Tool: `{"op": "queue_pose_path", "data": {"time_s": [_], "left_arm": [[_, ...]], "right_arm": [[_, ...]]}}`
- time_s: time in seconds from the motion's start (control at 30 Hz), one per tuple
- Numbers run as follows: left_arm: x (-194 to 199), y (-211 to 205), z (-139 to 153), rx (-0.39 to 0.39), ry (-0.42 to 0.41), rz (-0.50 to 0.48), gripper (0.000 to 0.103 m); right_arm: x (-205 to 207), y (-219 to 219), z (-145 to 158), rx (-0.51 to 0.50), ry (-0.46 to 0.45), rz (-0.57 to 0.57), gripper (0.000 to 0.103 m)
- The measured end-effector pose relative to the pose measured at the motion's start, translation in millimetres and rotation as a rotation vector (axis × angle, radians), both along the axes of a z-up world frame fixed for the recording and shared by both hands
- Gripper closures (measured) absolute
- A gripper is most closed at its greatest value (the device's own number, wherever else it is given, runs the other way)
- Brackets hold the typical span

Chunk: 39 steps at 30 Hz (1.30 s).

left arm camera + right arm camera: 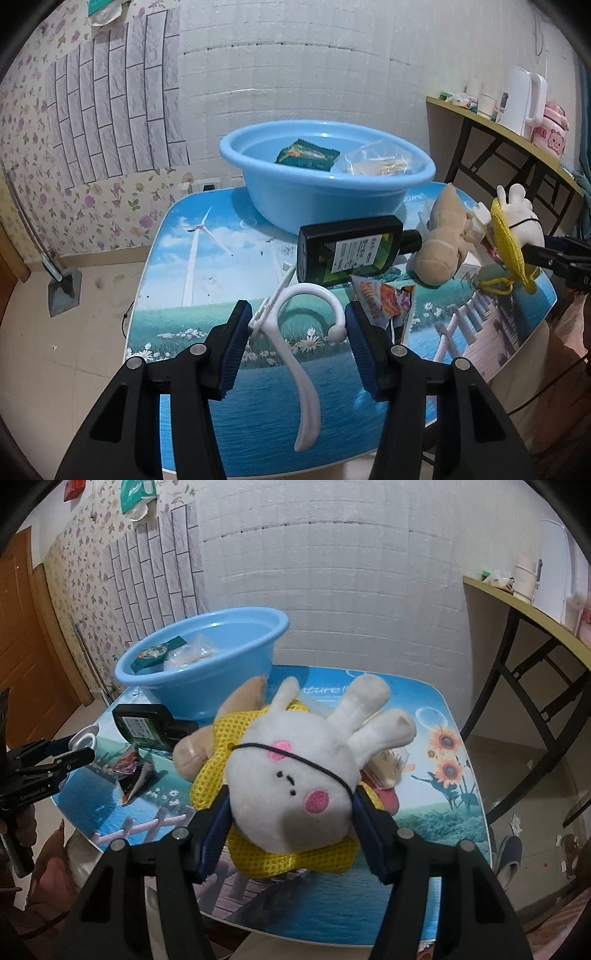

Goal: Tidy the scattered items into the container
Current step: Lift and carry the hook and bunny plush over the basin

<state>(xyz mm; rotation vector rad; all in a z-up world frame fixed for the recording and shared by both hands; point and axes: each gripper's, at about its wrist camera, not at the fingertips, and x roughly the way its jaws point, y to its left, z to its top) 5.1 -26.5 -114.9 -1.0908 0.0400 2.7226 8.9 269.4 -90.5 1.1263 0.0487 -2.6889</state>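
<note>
While the left wrist view caught the left gripper (pixel 297 332) clamped across a white plastic hook (pixel 308 363) at lower centre, only the right wrist view showed the right gripper (pixel 291 812) squeezing a white plush rabbit (pixel 291 782) on its yellow mesh pad (pixel 214 771). The blue basin (pixel 325 184) sat at upper centre of the scenic table (pixel 177 258), already holding a green packet (pixel 306 155) and a clear bag (pixel 376 162). Left of the dark bottle (pixel 351 251) the tabletop lay bare; the tan plush (pixel 443 236) and snack packet (pixel 384 302) crowded the right edge.
</note>
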Motion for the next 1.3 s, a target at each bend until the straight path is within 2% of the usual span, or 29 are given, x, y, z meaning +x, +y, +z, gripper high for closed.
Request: {"op": "queue_pose_path", "data": {"time_s": [0.27, 0.63, 0.87, 1.3], "left_arm": [[0, 1, 11, 0.013, 0.014, -0.01, 0.051], [-15, 2, 50, 0.026, 0.095, -0.008, 0.051], [-48, 10, 73, 0.029, 0.147, -0.028, 0.051], [-114, 37, 68, 0.037, 0.134, -0.091, 0.051]], "right_arm": [[6, -2, 13, -0.018, 0.039, 0.009, 0.041], [-6, -17, 47, -0.042, 0.117, 0.06, 0.041], [-31, -39, 72, -0.067, 0.176, 0.138, 0.041], [-95, -69, 80, -0.086, 0.209, 0.193, 0.041]]}}
